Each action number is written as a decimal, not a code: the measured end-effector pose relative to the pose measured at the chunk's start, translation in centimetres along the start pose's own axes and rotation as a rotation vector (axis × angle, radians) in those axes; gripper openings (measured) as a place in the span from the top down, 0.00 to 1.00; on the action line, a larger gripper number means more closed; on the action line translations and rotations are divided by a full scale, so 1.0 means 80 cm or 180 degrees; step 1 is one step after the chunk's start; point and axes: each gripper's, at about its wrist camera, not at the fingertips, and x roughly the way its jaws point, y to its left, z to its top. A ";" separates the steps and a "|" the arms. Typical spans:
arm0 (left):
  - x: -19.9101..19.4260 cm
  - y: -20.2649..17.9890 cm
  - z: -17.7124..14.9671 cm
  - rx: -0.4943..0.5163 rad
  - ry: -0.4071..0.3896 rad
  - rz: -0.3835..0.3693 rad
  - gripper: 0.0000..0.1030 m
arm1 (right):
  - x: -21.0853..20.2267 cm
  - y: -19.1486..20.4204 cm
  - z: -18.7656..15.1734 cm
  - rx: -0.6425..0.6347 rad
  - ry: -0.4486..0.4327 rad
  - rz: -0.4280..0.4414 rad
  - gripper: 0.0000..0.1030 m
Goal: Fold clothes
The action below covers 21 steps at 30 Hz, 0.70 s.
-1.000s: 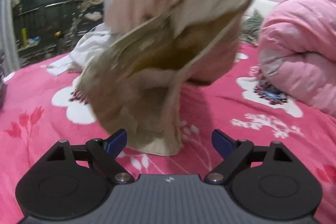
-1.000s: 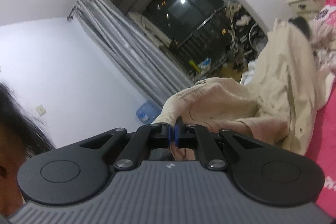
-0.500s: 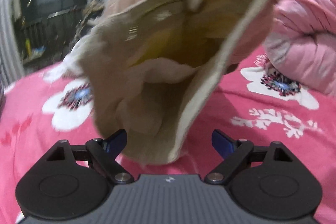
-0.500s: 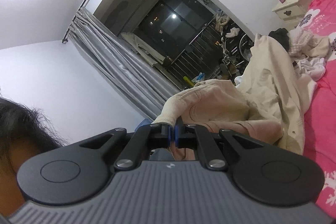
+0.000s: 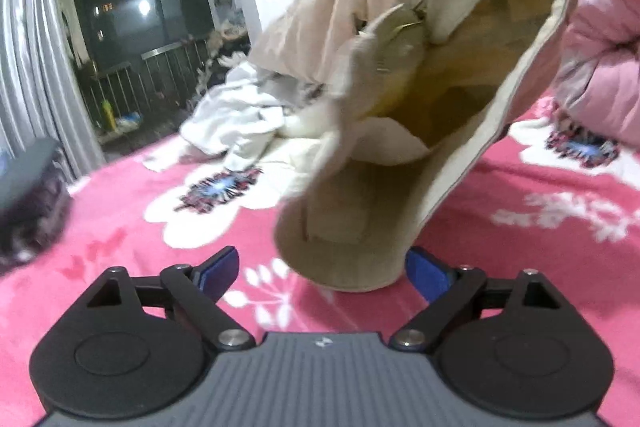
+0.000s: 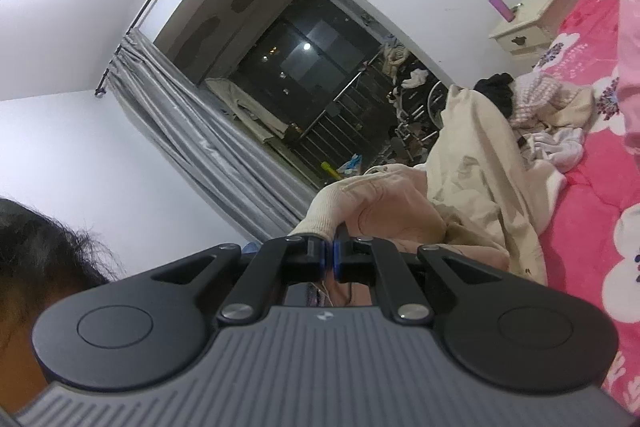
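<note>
A beige cotton jacket with a ribbed cuff (image 6: 332, 211) is pinched at that cuff by the closed blue-padded fingers of the right gripper (image 6: 330, 259). The garment (image 5: 420, 99) is seen hanging above the bed's pink flowered cover (image 5: 120, 227), its lower hem touching the cover just ahead of the left gripper (image 5: 320, 267), whose fingers are spread wide with nothing held. A heap of white and cream clothes (image 5: 240, 115) is seen behind, and a rolled pink quilt (image 5: 600, 47) beside it.
</note>
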 end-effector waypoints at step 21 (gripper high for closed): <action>0.051 -0.021 0.028 0.0415 -0.0325 -0.0266 0.56 | 0.011 0.004 -0.001 -0.0273 -0.0007 -0.0295 0.97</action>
